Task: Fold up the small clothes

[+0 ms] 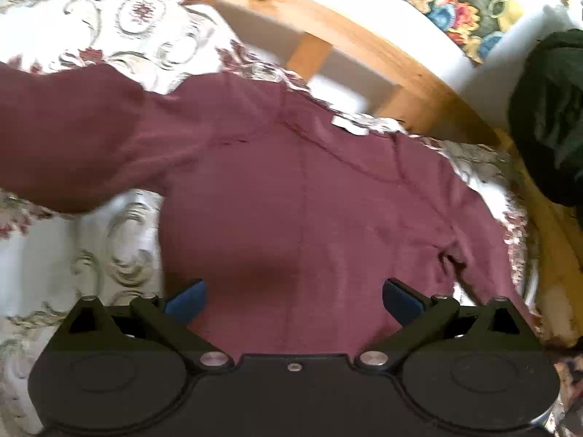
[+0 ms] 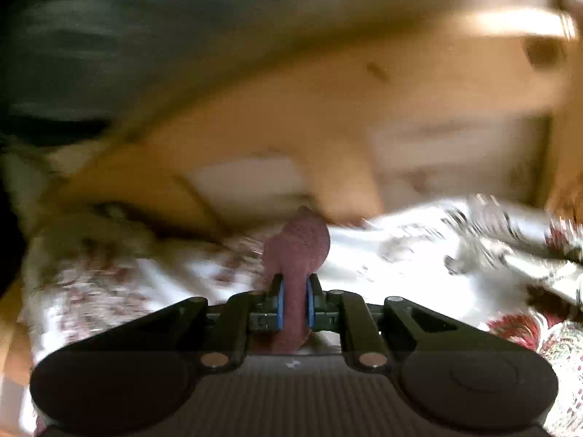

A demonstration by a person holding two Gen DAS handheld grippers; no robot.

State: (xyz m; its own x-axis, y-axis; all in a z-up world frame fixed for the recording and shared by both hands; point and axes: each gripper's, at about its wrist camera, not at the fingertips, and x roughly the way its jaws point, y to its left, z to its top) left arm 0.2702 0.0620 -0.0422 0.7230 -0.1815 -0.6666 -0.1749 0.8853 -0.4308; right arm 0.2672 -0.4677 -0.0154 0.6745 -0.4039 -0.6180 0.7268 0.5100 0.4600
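A maroon long-sleeved top (image 1: 298, 182) is laid flat on a floral bedspread (image 1: 120, 240), near the bed's edge along the wooden bed frame (image 1: 408, 73), collar toward the frame, so its whole outline is exposed for folding. One sleeve is spread toward the far side. The left claw (image 1: 293, 296) is held spread wide above the hem, nothing between its blue pads, apparently poised to seize that edge. The right claw (image 2: 294, 302) is pressed together on a bunch of maroon fabric (image 2: 297, 247), probably a sleeve end gripped for folding inward, though blur prevents certainty.
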